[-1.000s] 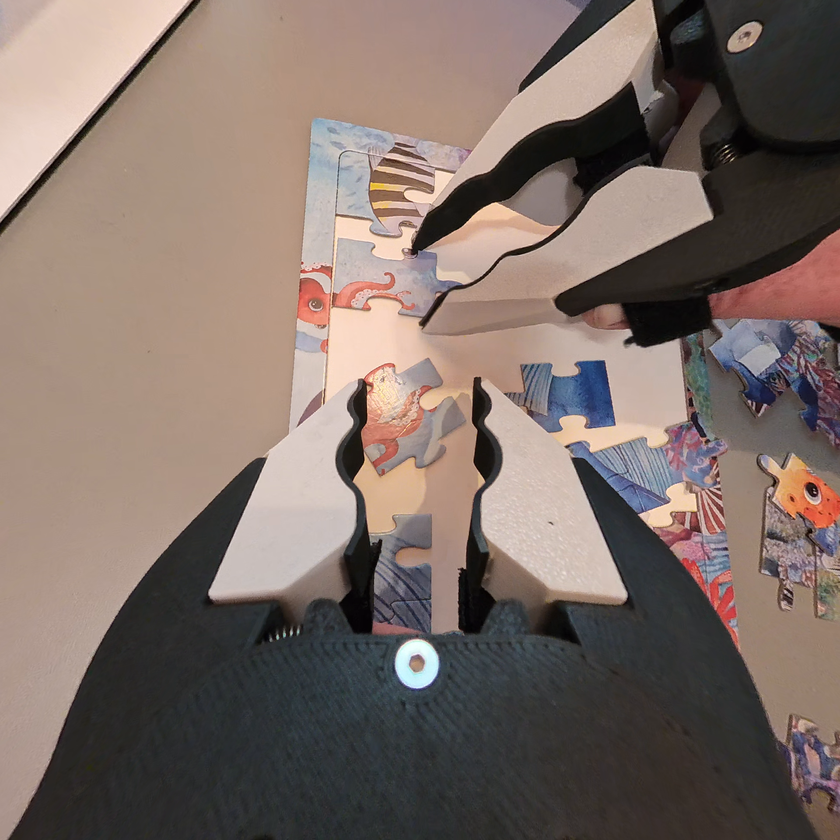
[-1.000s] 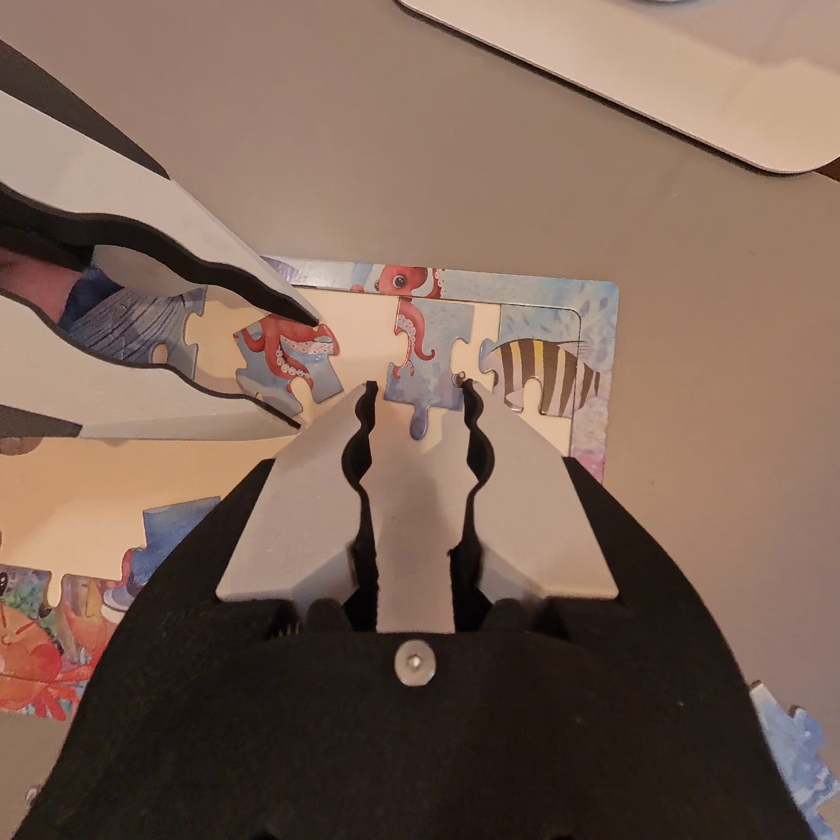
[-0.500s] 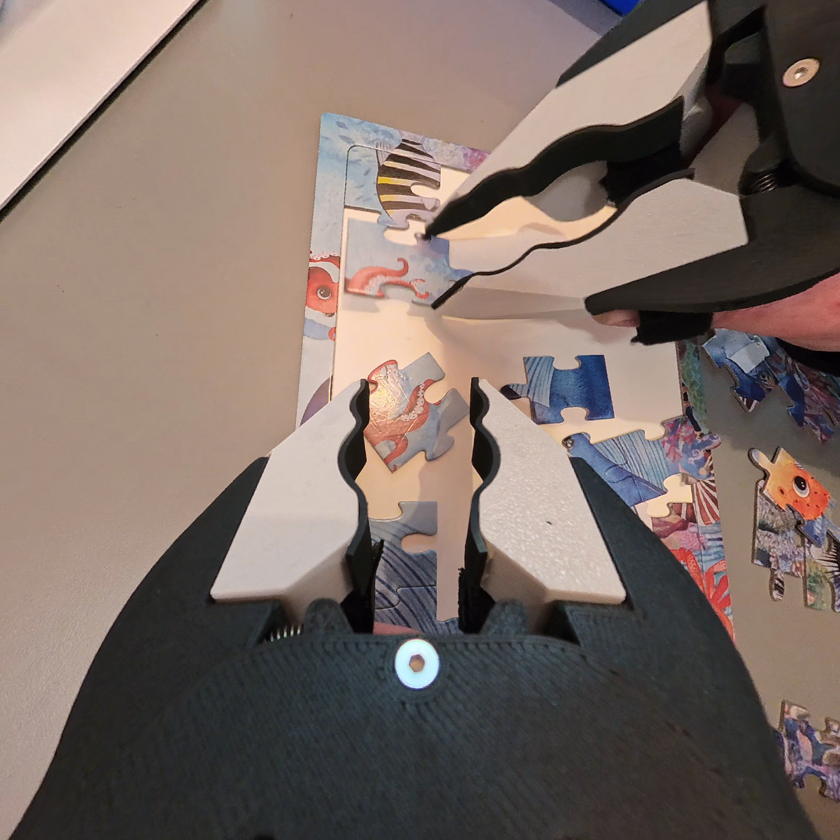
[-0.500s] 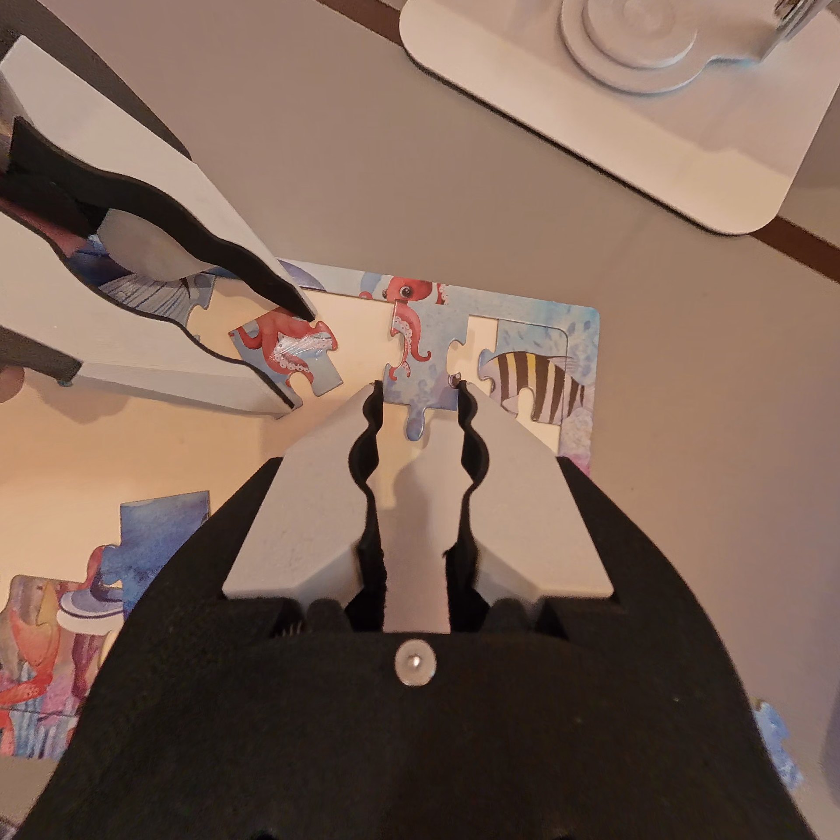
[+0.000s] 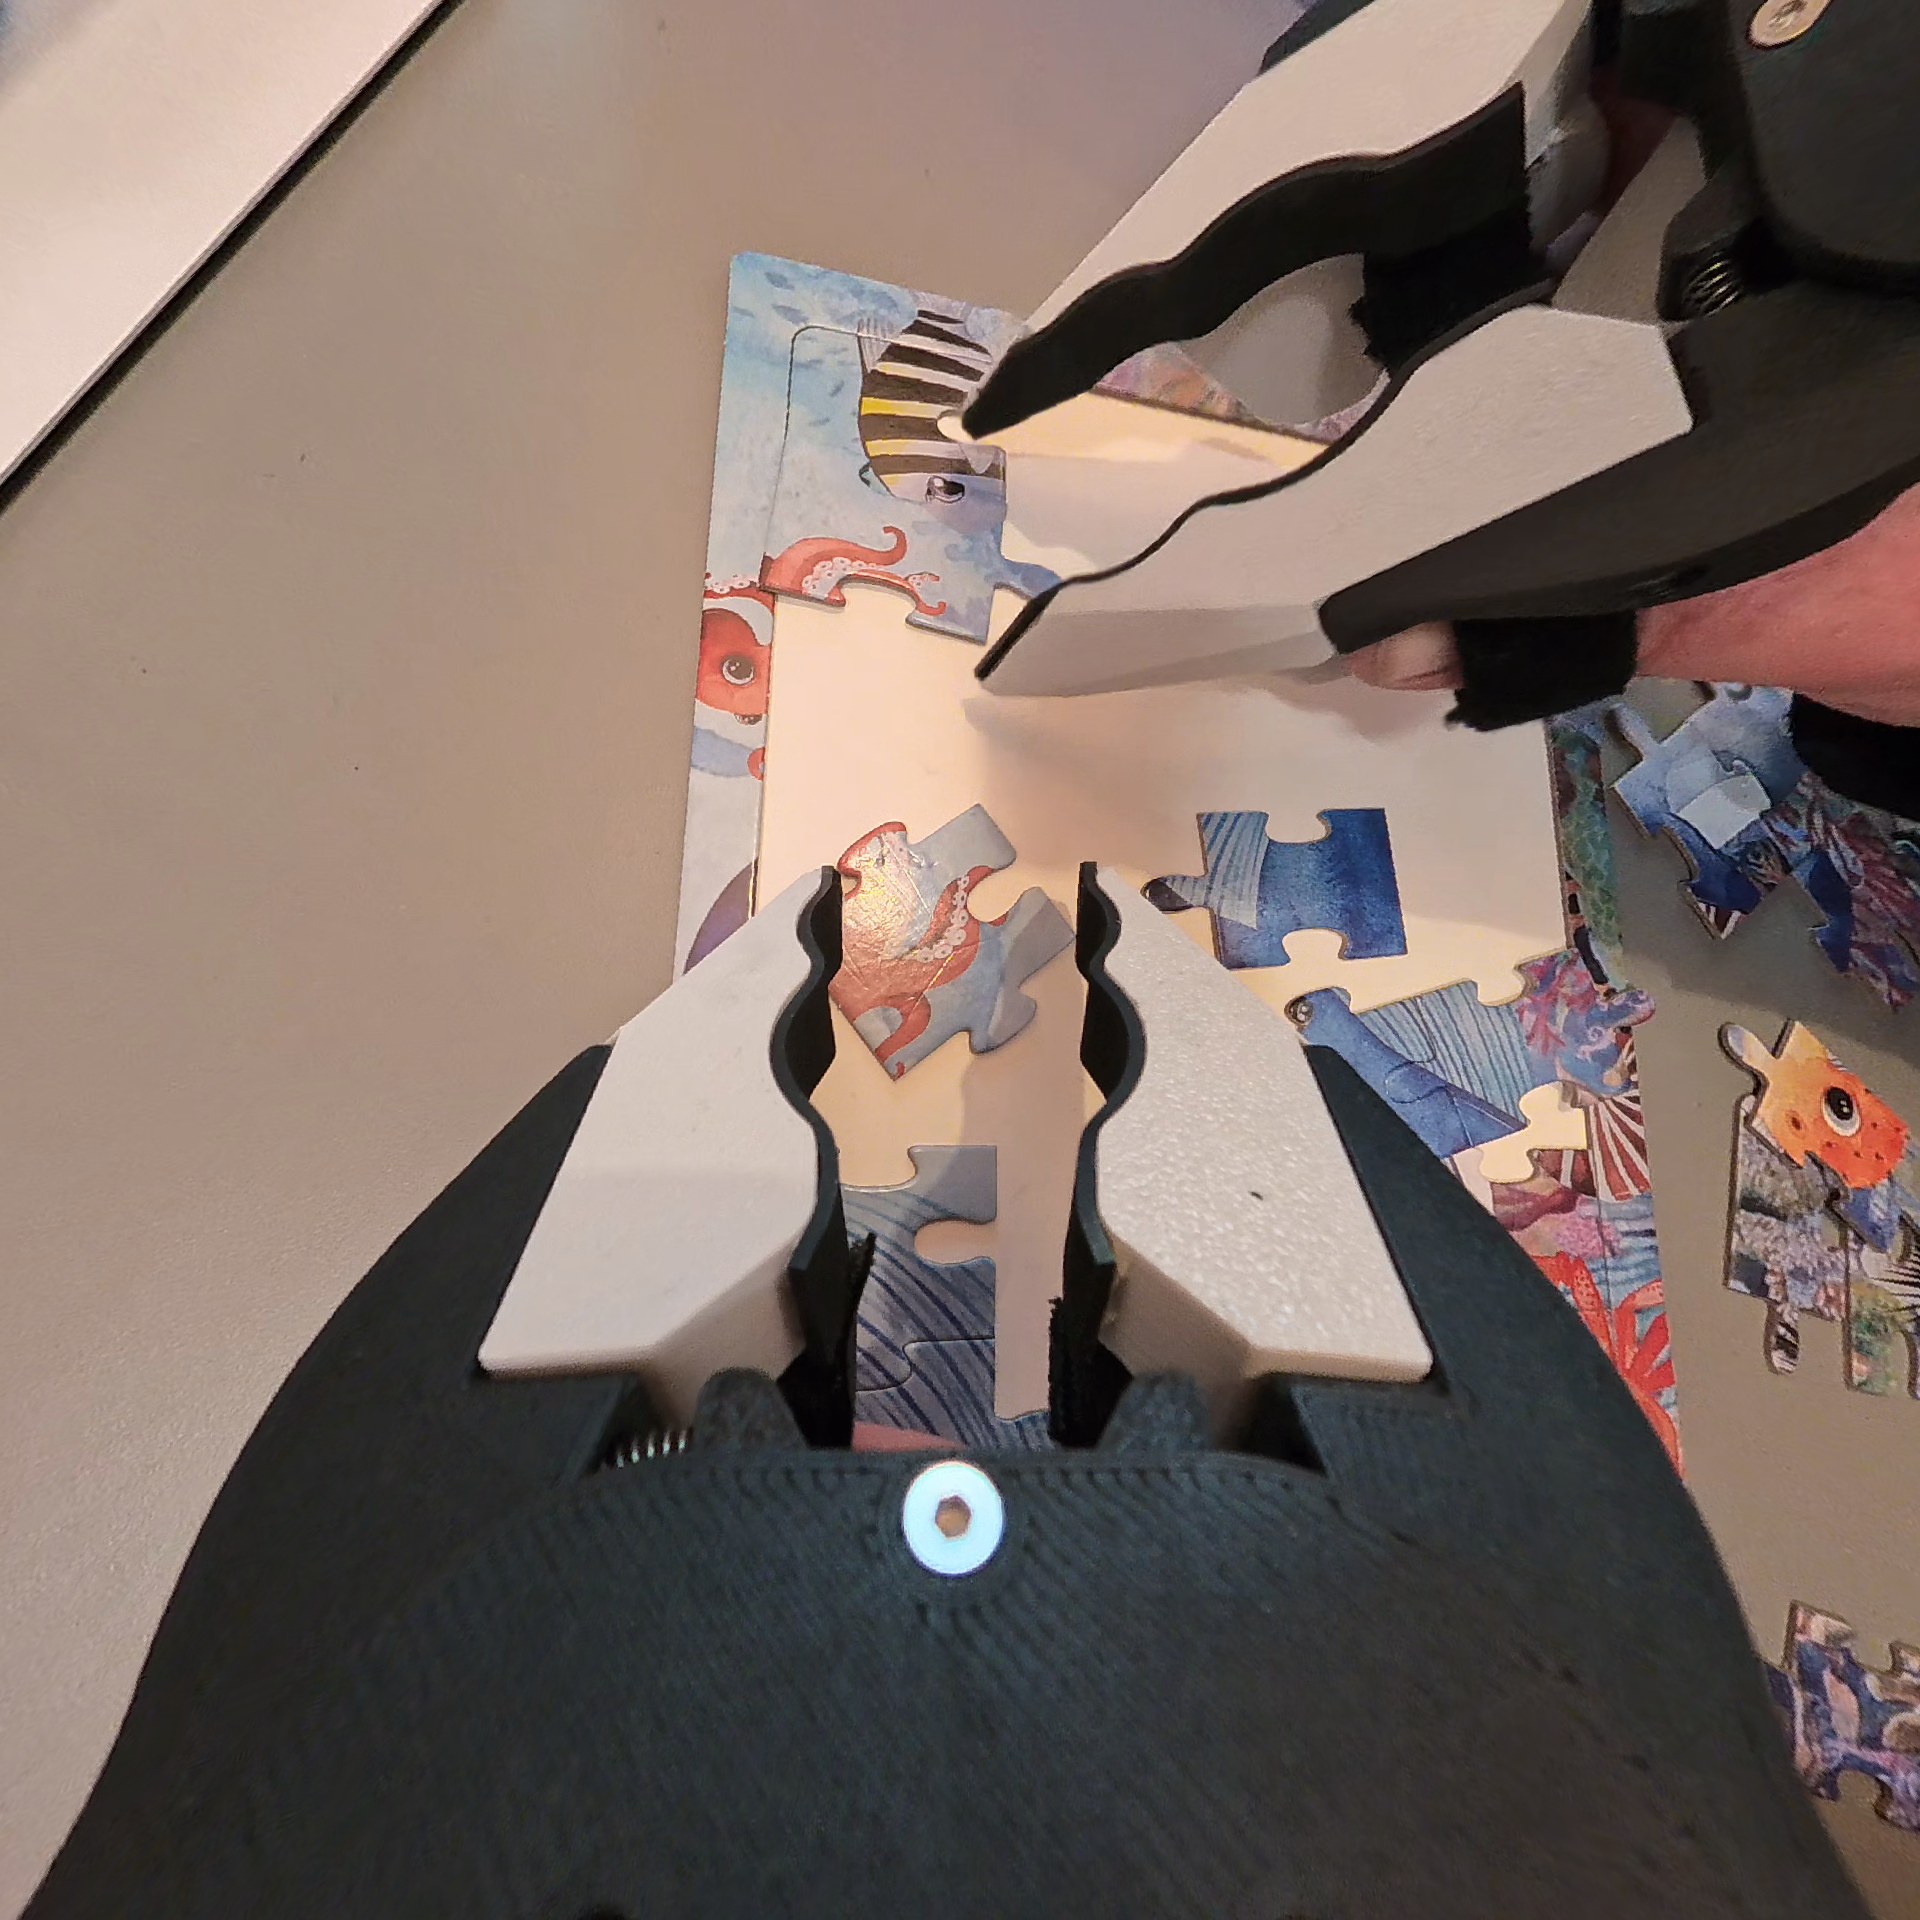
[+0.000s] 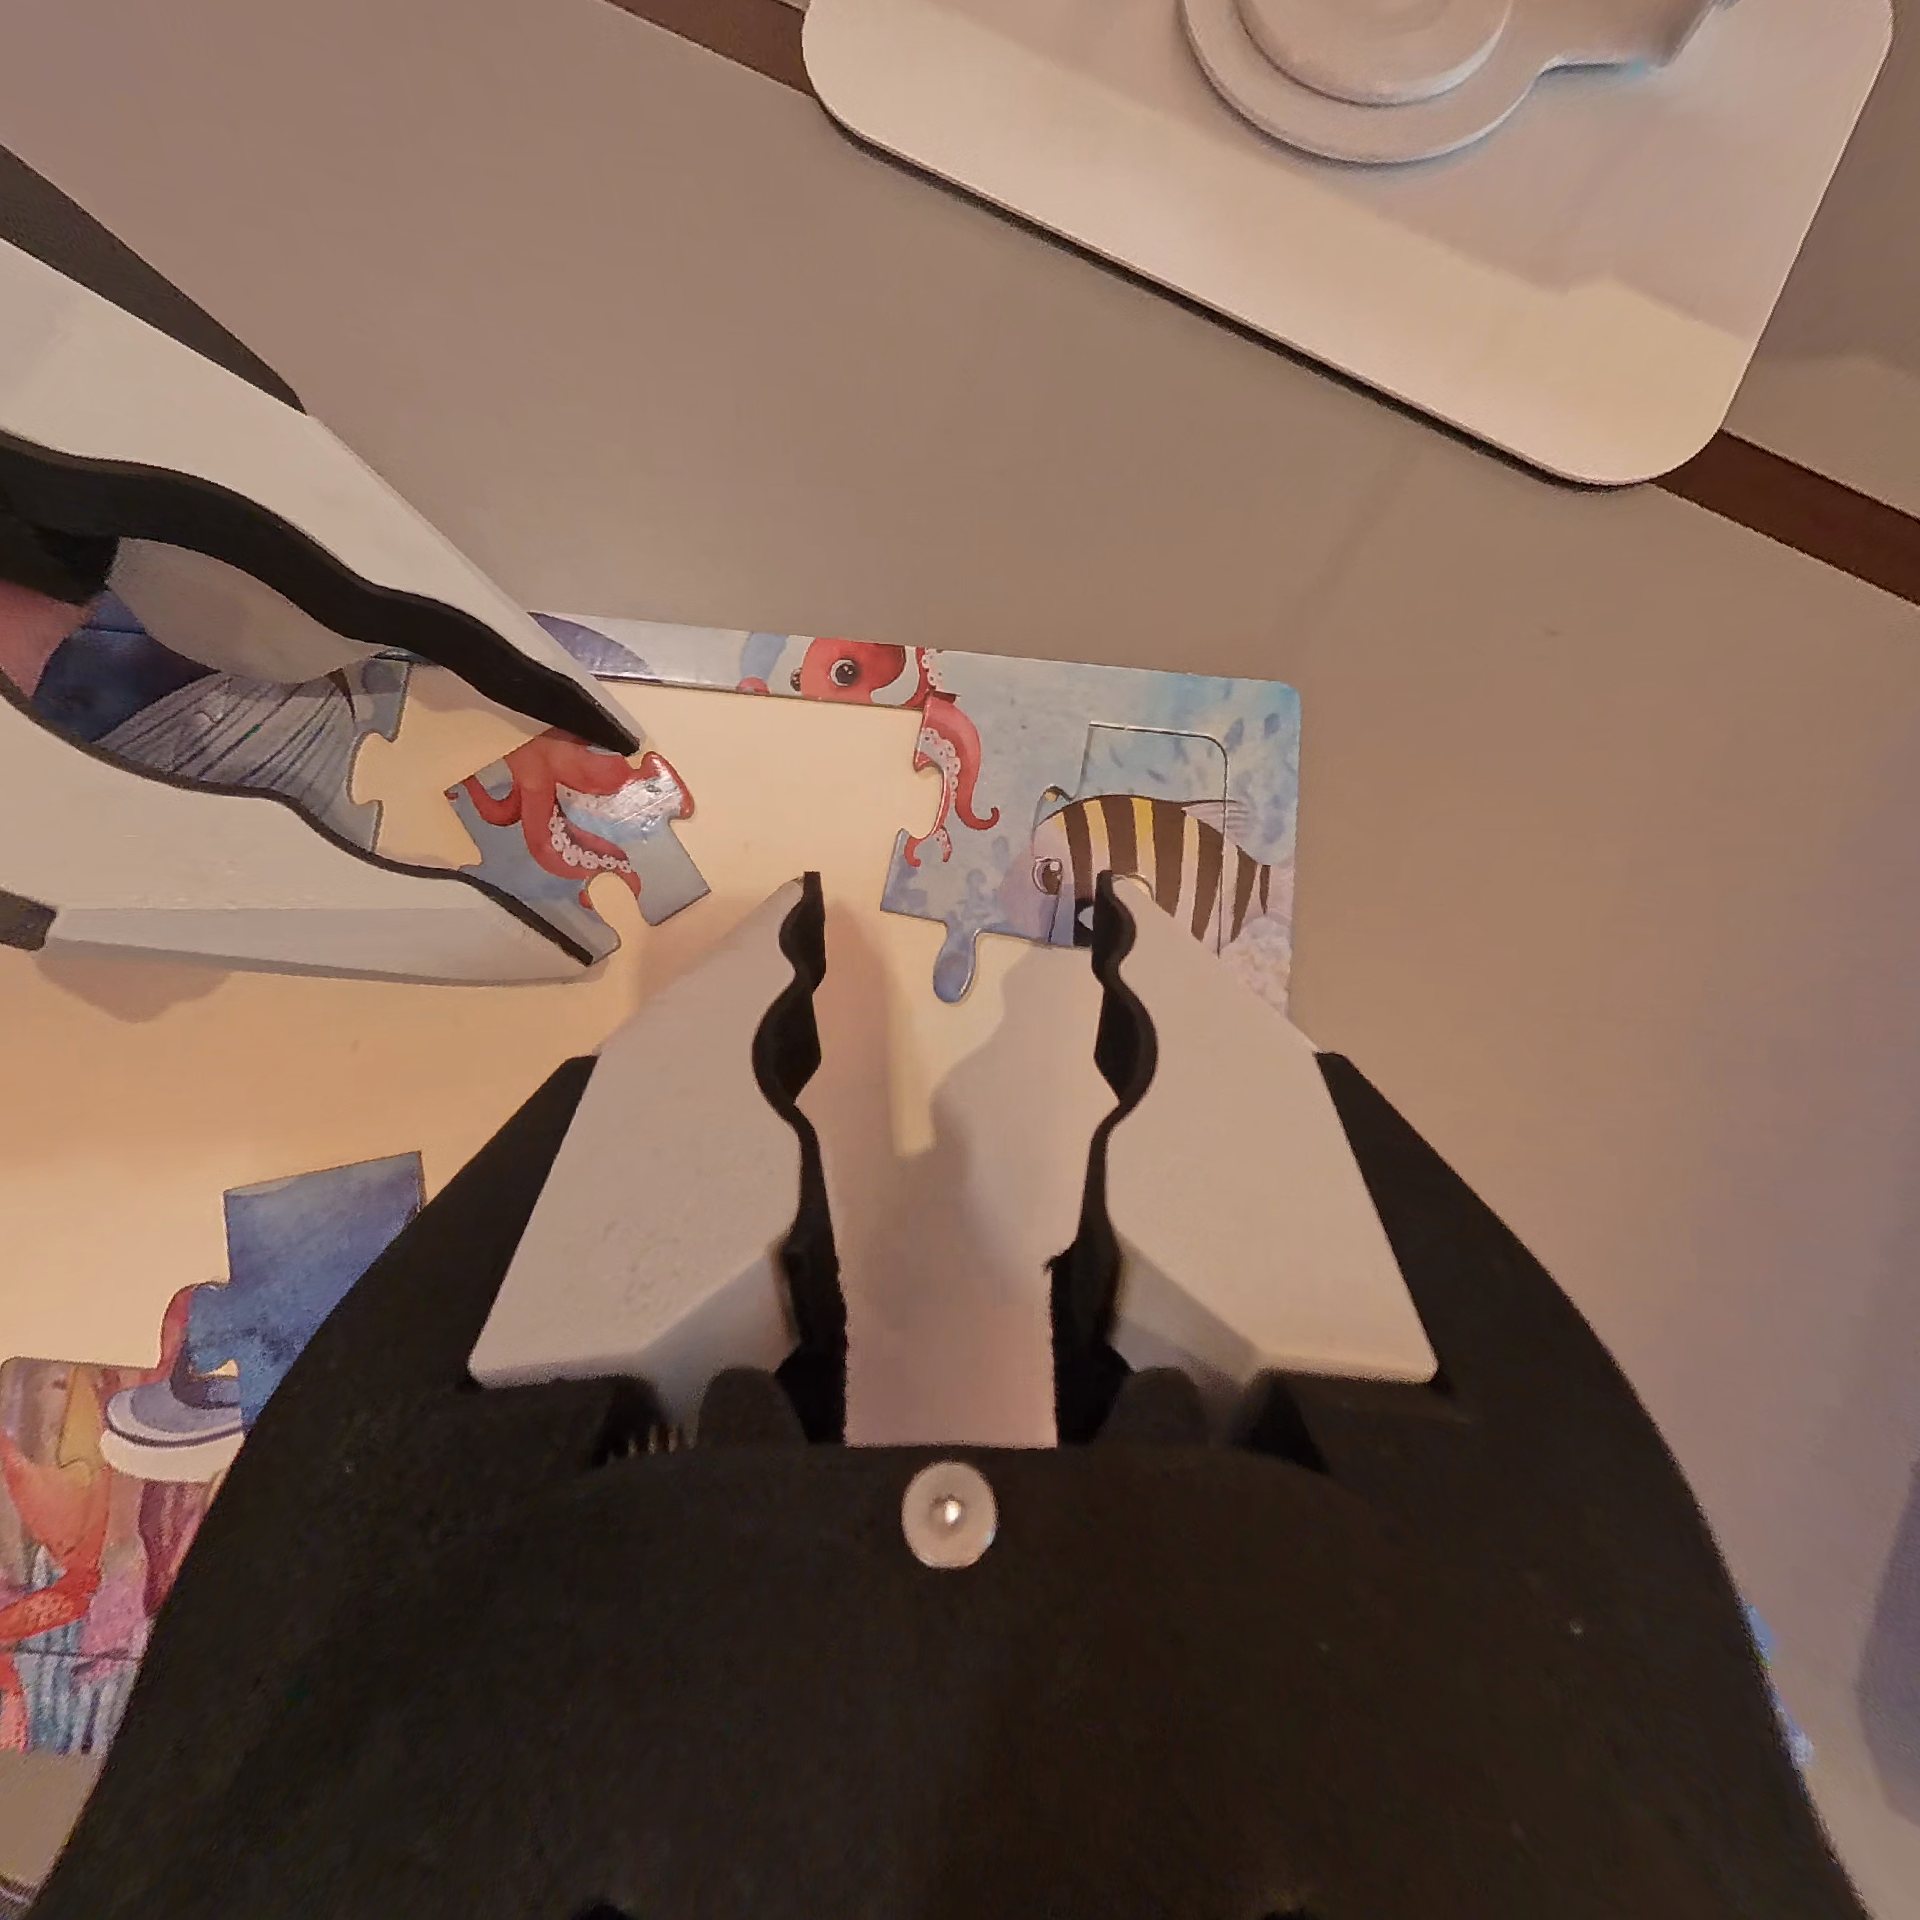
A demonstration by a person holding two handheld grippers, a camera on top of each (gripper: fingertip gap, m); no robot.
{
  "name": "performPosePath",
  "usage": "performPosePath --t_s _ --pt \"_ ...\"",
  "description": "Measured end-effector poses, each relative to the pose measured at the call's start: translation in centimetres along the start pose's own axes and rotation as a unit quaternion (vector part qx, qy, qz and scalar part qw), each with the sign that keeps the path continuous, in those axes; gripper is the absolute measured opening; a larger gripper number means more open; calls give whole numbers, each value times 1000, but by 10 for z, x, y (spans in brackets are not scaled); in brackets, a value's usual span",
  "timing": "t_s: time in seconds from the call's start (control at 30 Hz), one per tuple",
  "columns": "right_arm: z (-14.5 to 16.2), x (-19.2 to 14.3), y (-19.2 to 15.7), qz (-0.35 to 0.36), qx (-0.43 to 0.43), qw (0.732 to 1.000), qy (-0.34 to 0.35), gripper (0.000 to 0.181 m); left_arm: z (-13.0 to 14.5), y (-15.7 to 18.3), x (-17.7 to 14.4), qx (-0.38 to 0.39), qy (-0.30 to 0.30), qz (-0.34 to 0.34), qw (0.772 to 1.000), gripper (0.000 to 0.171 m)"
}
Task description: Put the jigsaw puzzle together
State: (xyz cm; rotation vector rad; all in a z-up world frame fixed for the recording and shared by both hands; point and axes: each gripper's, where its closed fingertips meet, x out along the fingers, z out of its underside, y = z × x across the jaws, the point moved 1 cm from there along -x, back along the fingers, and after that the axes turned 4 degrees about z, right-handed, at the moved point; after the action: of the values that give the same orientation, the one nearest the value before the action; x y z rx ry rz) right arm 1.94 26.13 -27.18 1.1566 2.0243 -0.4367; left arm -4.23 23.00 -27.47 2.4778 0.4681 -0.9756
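Observation:
The puzzle tray (image 5: 1039, 748) lies on the grey table, with a cream bed and a printed sea frame. A striped fish piece (image 5: 925, 405) sits in its far corner, and a tentacle piece (image 5: 894, 566) is joined to it. A loose octopus piece (image 5: 935, 945) lies tilted on the bed between the tips of my left gripper (image 5: 956, 883), which is open around it. My right gripper (image 6: 956, 883) is open and empty, just short of the tentacle piece (image 6: 966, 821) and the striped fish piece (image 6: 1164, 842). The right wrist view also shows the octopus piece (image 6: 582, 821).
A blue piece (image 5: 1299, 883) lies loose on the bed beside an assembled patch (image 5: 1507, 1091). Loose pieces lie on the table right of the tray, among them an orange fish piece (image 5: 1829, 1122). A white board with a round base (image 6: 1403, 208) lies beyond the tray.
The tentacle piece has slid up against the striped fish piece and now fits it. My right gripper has opened wider and drawn back from it. My left gripper has hardly moved.

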Motion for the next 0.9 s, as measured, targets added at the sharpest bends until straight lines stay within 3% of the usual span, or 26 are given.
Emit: performPosePath --t_s 0.13,0.2,0.37,0.43,0.6,0.77,0.9 --pt "-3 0 -2 -12 -17 1000 7 40 0 0 0 1 -1 0 1000 44" --pt "2 5 -5 -19 -32 999 -3 23 0 0 0 1 -1 0 1000 44" --pt "2 5 -6 -35 -32 999 4 18 0 0 0 1 0 0 1000 44" --pt "4 3 -9 -57 -36 998 3 2 0 0 0 1 0 0 1000 44" --pt "9 1 -8 -68 -51 996 -14 1 0 0 0 1 0 1 1000 44" --pt "-25 -6 4 -70 -23 996 41 4 0 0 0 0 1 1 1000 44" --pt "-38 6 23 -63 -1 997 38 2 0 0 -1 -1 2 3 1000 44"
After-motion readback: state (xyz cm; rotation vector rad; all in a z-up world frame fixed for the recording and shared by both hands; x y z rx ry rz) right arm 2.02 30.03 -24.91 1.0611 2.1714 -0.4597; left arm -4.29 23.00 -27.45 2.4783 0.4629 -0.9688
